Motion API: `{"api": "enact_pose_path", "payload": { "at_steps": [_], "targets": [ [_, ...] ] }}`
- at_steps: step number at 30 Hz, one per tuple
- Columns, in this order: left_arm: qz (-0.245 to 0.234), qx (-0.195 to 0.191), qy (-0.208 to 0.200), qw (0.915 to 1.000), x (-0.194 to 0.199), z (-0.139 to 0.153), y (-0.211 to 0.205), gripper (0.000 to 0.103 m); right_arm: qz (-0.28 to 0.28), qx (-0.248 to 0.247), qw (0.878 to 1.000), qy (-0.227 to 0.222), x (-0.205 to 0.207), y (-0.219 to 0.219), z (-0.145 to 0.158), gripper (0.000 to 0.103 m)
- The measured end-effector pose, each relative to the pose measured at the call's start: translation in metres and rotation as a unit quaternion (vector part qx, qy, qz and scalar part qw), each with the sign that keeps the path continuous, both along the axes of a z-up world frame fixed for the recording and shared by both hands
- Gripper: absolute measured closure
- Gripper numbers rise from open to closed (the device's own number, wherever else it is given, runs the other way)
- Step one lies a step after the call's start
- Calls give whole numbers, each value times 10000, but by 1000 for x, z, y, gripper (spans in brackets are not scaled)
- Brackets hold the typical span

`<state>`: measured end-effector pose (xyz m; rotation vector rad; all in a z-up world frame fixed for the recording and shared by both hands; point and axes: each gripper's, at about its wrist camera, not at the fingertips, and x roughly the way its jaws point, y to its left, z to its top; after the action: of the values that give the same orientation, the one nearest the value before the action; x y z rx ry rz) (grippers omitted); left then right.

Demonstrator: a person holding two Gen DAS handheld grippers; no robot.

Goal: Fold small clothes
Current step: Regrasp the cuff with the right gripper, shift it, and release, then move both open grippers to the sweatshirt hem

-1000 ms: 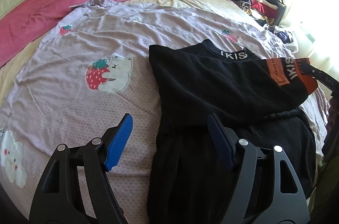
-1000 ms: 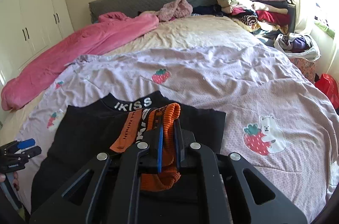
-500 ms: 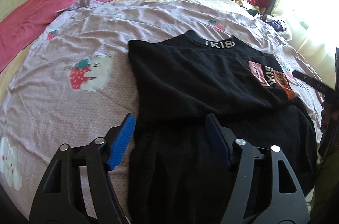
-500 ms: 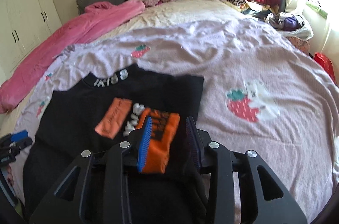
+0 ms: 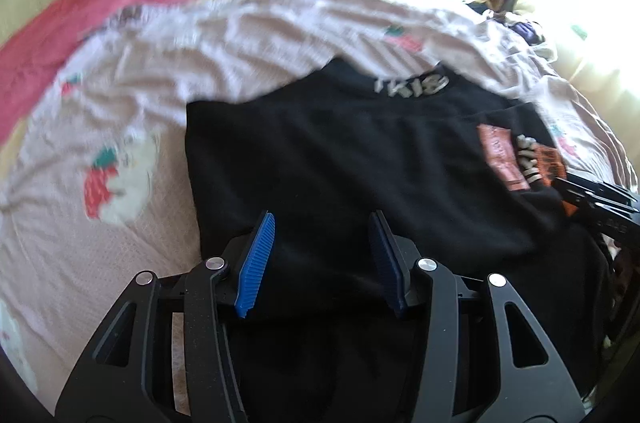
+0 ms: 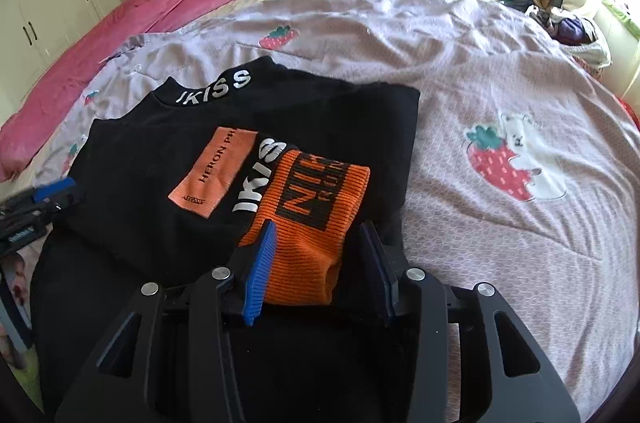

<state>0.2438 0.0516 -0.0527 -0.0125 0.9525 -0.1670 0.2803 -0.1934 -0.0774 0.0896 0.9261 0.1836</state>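
A black sweater point(image 6: 168, 183) lies flat on the quilt point(image 6: 500, 71), its collar toward twelve o'clock and its hem toward six, so its long axis runs straight away from both grippers. One sleeve is folded in across the chest, and its orange cuff point(image 6: 316, 219) rests on the black body.

The right gripper point(image 6: 320, 271) sits directly over that cuff. Its jaws are opening; the cuff lies between them, and the pads appear to be clear of the fabric, so it looks released rather than gripped.

The left gripper point(image 5: 320, 259) hovers above the lower body of the sweater, at about eight o'clock from the cuff. Its jaws are closing with black cloth beneath them, though nothing is pinched yet.

The sweater's left edge point(image 5: 192, 159) runs from twelve to six just at ten o'clock of the left gripper. By my reading the left hand is the nearer one for the next fold of that side.
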Motion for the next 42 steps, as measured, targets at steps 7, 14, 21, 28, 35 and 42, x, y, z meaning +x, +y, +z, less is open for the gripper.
{"api": "enact_pose_path", "payload": {
  "at_steps": [7, 14, 21, 28, 35, 42],
  "targets": [
    [-45, -265, -51, 9996, -4, -11, 11, 62, 178, -707, 9968, -327, -9, 15, 11, 93],
    [-86, -418, -76, 9991, -7, -12, 15, 62, -101, -1186, 9927, -186, -4, 9, -8, 100],
    [-138, -342, -127, 9992, -9, -11, 14, 62, 299, -634, 9942, -817, -17, 35, 40, 89],
    [-142, -322, -138, 9993, -11, -11, 14, 61, 1023, -283, 9938, -346, 14, 91, 24, 78],
    [-189, -364, -150, 9990, -14, -11, 16, 61, 598, -331, 9977, 30, 31, 71, -8, 56],
    [-170, -462, -203, 9986, -21, -8, 21, 60, 600, -195, 9979, -148, 16, 78, 7, 54]
  ]
}}
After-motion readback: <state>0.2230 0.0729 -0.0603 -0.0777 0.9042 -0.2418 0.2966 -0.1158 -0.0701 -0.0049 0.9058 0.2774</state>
